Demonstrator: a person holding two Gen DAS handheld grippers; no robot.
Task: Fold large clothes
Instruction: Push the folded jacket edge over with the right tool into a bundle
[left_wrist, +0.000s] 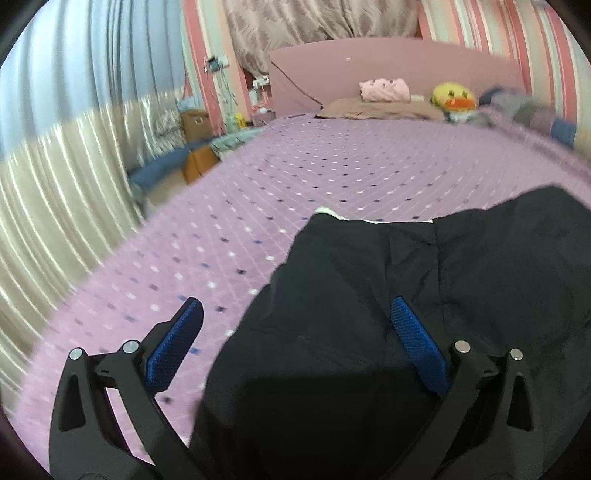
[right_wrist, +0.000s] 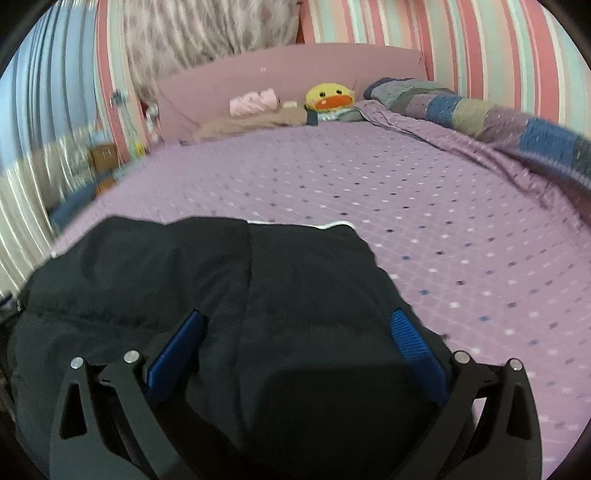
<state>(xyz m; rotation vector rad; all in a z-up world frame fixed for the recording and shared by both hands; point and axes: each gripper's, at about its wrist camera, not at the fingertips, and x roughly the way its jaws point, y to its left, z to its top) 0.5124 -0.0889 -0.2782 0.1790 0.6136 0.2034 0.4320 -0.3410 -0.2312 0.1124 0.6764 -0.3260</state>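
- The dark garment (left_wrist: 406, 314) lies on the bed (left_wrist: 258, 206), on the purple checked cover near the foot end, close under both cameras.
- It looks already doubled into a compact, roughly squared bundle, with a crease running down its middle (right_wrist: 251, 295) and a thin white trim (right_wrist: 332, 224) showing along its far edge; I judge the fold well advanced, though how many layers lie underneath cannot be told.
- What seems left is a last fold or a tidying of the edges, since the surface is wrinkled and the corners are rounded, not crisp.
- The left gripper (left_wrist: 295, 314) has its fingers wide apart; one blue pad hangs over the bare cover, the other over the cloth, and nothing is pinched.
- The right gripper (right_wrist: 295, 325) likewise has its fingers spread, both pads over the dark cloth, holding nothing; whether they touch the cloth I cannot tell.
- Ahead of the garment the cover is bare a long way up to the pillow (left_wrist: 376, 109) and yellow duck toy (right_wrist: 330, 96).
- To the left the bed's edge drops off near the garment; to the right a patchwork blanket (right_wrist: 498, 110) rims the far side, well apart.
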